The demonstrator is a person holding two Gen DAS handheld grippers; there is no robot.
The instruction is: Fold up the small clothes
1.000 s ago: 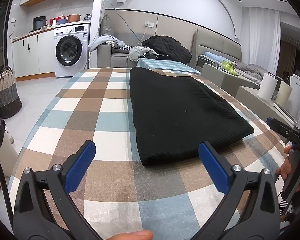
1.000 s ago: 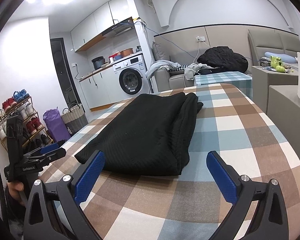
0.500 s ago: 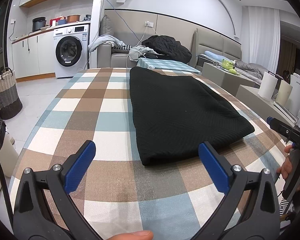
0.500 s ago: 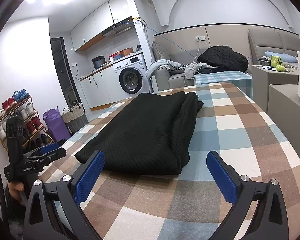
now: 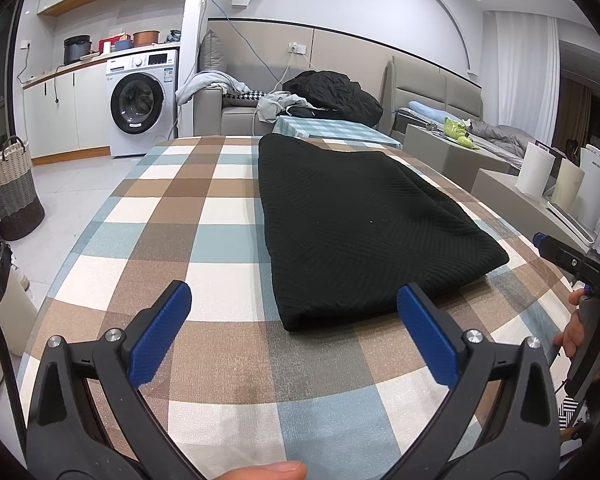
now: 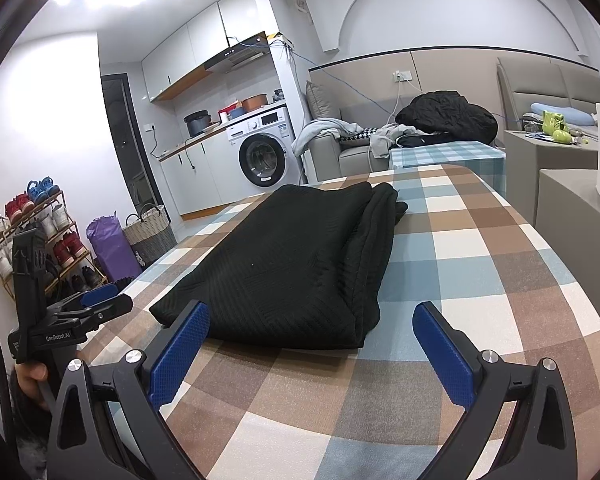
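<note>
A black knit garment (image 5: 360, 220) lies folded into a long strip on the checked tablecloth (image 5: 172, 216); it also shows in the right wrist view (image 6: 300, 264). My left gripper (image 5: 294, 324) is open and empty, just short of the garment's near end, slightly left of it. My right gripper (image 6: 312, 336) is open and empty, near the garment's near right corner. Each gripper shows in the other's view, the right one (image 5: 580, 276) at the table's right edge, the left one (image 6: 76, 312) at its left edge.
A washing machine (image 5: 142, 106) and a sofa with a black jacket (image 5: 336, 92) stand beyond the table's far end. A woven basket (image 5: 10, 196) is on the floor to the left. A shoe rack (image 6: 32, 232) stands by the wall. Paper rolls (image 5: 540, 172) stand on the right.
</note>
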